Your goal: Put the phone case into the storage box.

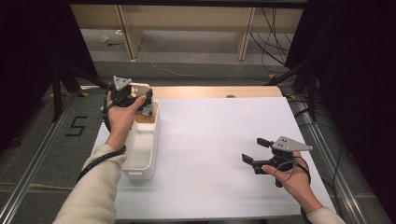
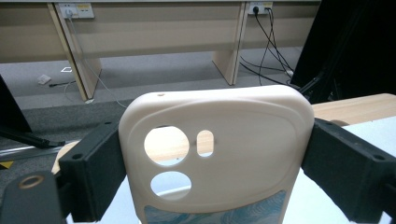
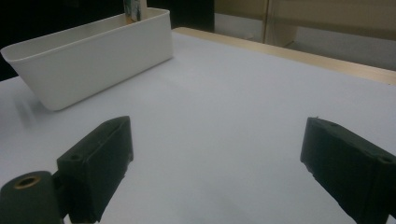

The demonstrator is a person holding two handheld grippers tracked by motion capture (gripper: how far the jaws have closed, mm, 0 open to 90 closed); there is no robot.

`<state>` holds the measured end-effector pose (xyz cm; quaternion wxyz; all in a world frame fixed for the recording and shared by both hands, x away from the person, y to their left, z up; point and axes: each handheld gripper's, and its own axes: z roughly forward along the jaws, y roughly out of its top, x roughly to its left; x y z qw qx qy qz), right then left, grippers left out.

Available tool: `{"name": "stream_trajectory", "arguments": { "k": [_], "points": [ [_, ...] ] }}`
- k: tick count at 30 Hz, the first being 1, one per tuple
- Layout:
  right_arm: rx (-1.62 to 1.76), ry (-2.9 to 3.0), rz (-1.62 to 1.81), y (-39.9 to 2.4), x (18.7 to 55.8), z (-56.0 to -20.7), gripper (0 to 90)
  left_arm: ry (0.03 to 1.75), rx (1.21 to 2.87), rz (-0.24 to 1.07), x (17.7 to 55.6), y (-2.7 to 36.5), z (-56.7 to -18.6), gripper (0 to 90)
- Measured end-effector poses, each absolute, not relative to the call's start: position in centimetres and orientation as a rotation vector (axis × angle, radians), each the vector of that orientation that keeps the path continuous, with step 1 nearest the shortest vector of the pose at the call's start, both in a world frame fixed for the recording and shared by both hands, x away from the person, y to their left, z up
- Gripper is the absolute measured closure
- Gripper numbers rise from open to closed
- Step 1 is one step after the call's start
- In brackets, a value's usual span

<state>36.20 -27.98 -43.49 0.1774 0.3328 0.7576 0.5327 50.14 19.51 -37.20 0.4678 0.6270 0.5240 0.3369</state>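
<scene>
A cream phone case (image 2: 247,135) with round camera cut-outs and a blue patterned lower part stands upright between the jaws of my left gripper (image 2: 215,158), and both pads press on its sides. From the high view, the left gripper (image 1: 140,97) holds the case (image 1: 141,87) above the far end of a white bin (image 1: 140,156). My right gripper (image 1: 256,150) rests low over the white table sheet at the right with its jaws wide apart and nothing between them. The right gripper view shows its own open jaws (image 3: 217,140) over bare sheet, with the bin (image 3: 93,56) farther off.
A brownish item (image 1: 145,119) lies in the bin under the left gripper. The white sheet (image 1: 215,140) covers a wooden table (image 1: 210,91). Black frames and cables stand at both sides, and wooden furniture legs beyond the far edge.
</scene>
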Motion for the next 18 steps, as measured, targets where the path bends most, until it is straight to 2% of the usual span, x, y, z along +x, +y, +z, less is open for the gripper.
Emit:
{"name": "stream_trajectory", "arguments": {
  "k": [18],
  "points": [
    [0.942, 2.144, 1.509, -27.98, 36.25, -43.53, 10.3, 1.305, 1.562, 0.817, 50.79, 19.41, -37.65, 10.6]
  ]
}}
